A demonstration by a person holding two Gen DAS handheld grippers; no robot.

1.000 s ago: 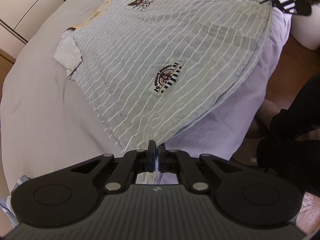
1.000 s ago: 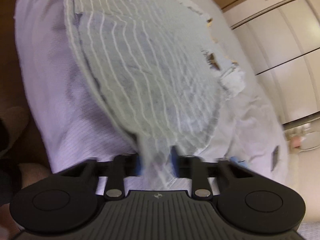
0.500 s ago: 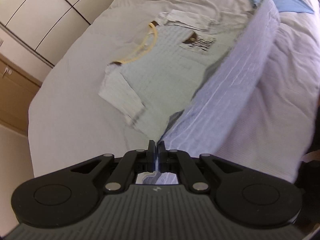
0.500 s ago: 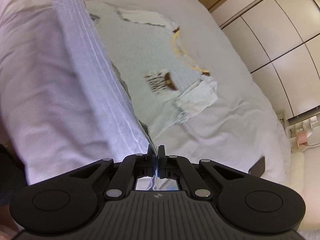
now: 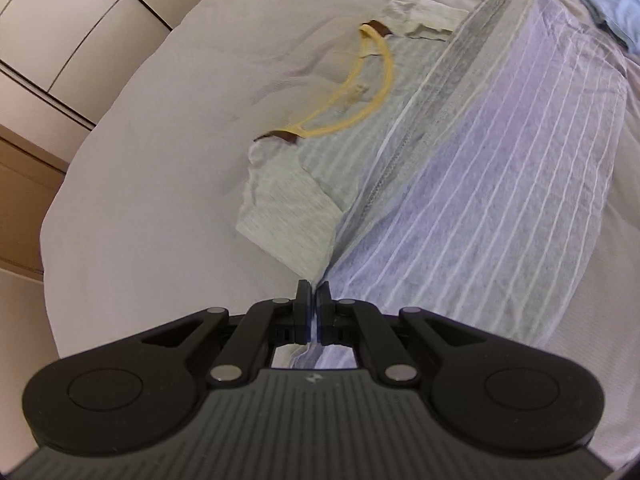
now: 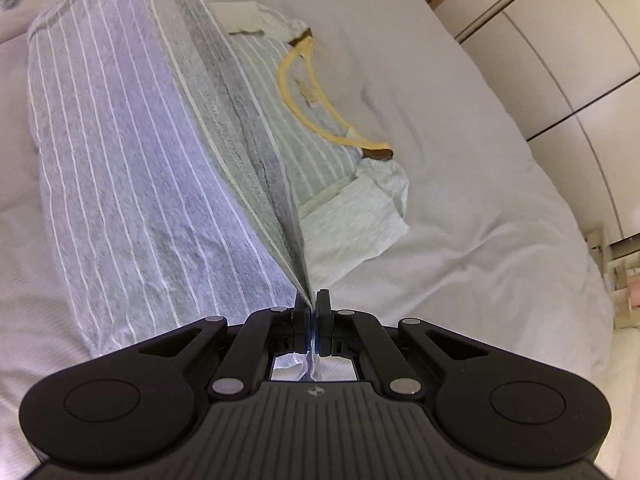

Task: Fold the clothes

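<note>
The striped grey T-shirt (image 5: 492,184) lies on the bed (image 5: 168,184), its hem lifted taut over the body toward the yellow collar (image 5: 360,108). The left claw (image 5: 313,304) pinches one hem corner, the right claw (image 6: 311,306) pinches the other. Pale cupboards (image 6: 560,40) stand beyond.
</note>
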